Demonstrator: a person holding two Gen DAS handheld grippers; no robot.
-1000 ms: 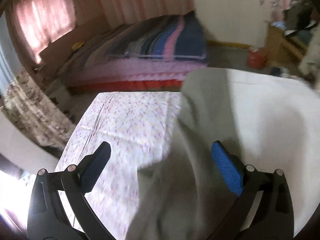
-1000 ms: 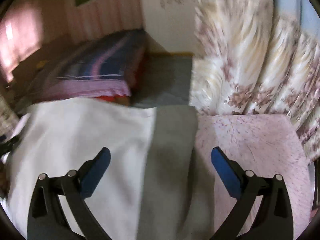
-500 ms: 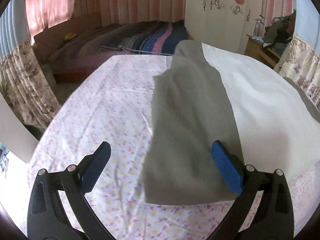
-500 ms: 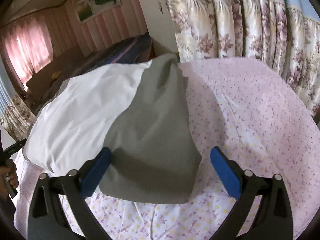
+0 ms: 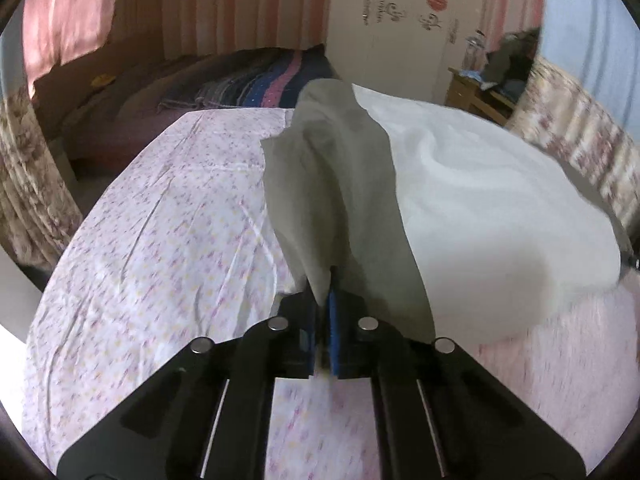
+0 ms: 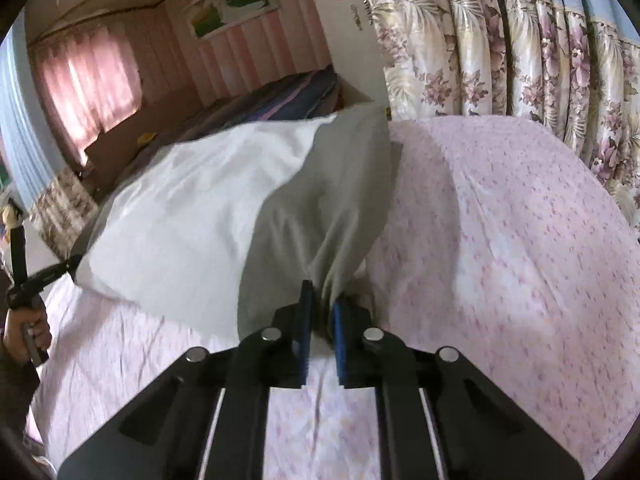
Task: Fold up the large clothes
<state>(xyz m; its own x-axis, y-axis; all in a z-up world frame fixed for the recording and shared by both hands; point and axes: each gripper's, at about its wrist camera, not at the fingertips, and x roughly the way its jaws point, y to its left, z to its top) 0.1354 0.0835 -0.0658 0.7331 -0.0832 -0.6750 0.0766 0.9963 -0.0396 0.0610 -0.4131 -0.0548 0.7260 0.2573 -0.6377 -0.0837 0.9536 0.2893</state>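
A second ago both pairs of tongs stood wide apart above the white garment with grey sleeves. Now the left tongs have clamped a bunched grey sleeve end, and the right tongs are closing on the other sleeve's gathered end. The sleeves, flat half a second ago, now rise in ridges off the floral-sheeted bed.

Each handheld gripper, left and right, is built of matte black plastic linkage arms, studded with round silver pins and tipped with ribbed blue pads. A dark sleeve is worn.
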